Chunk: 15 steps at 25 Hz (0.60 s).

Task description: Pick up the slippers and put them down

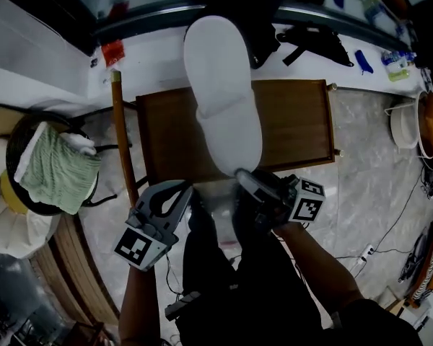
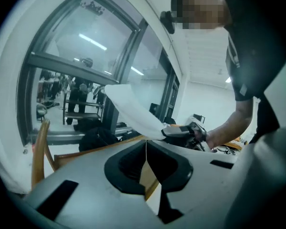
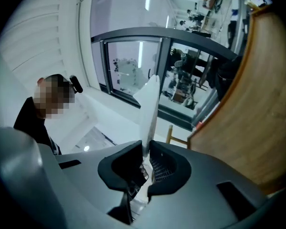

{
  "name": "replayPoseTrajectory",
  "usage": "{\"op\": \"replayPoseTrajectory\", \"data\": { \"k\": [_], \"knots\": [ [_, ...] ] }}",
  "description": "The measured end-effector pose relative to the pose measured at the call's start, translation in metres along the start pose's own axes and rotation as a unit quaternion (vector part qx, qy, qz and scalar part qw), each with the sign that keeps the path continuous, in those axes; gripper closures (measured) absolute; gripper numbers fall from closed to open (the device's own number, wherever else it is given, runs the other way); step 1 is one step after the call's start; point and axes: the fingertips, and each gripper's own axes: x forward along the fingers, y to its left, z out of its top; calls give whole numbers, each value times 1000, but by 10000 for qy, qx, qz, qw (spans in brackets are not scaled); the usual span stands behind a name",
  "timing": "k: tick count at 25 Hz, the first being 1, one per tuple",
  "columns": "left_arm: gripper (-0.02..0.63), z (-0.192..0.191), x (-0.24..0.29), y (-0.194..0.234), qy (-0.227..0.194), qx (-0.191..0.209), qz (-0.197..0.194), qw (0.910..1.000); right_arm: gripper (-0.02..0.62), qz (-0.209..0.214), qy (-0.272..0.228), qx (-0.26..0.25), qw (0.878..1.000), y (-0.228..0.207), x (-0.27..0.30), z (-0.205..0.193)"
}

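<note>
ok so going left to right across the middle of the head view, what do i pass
green towel → wooden rail → white slipper → white basin; the brown wooden surface is left out, since the slipper lies across it.

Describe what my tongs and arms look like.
The left tongs and right tongs are grey moulded shells with black pads lining the jaws. Each carries a cube with black-and-white square markers: left cube, right cube. The forearms are bare below a black short-sleeved top.
</note>
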Motion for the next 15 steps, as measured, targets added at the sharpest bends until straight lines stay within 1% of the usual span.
{"op": "replayPoseTrajectory", "data": {
  "k": [4,7,11,15],
  "knots": [
    [592,54,-17,-3,-151,181,267,9994,541,302,-15,-328,9990,54,9,36],
    [592,90,-26,-7,-312,332,388,9982,541,489,-80,-659,9966,88,14,61],
    [592,138,-35,-19,-554,602,433,9957,541,733,-180,-1116,9909,134,18,94],
    [592,178,-37,-35,-859,775,411,9924,541,1013,-265,-1647,9808,183,17,127]
  ]
}}
